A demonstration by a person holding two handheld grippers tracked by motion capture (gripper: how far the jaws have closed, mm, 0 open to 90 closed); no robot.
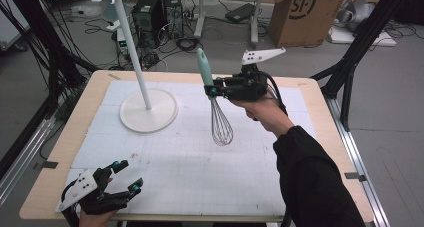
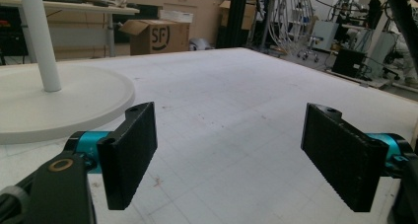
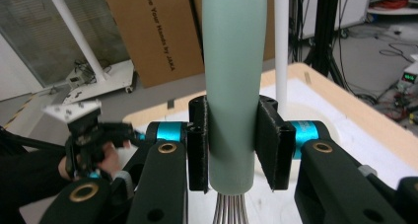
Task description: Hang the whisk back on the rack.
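Observation:
A whisk with a pale green handle and a wire head hangs upright above the white mat, head down. My right gripper is shut on the handle's lower end; in the right gripper view its black pads press both sides of the green handle. A white stand with a round base and a tall pole rises at the mat's back left. My left gripper rests at the table's front left corner, open and holding nothing. In the left gripper view its pads stand far apart.
The wooden table carries a white gridded mat. On the floor beyond lie a cardboard box, computer towers and cables. Black frame legs stand at the right.

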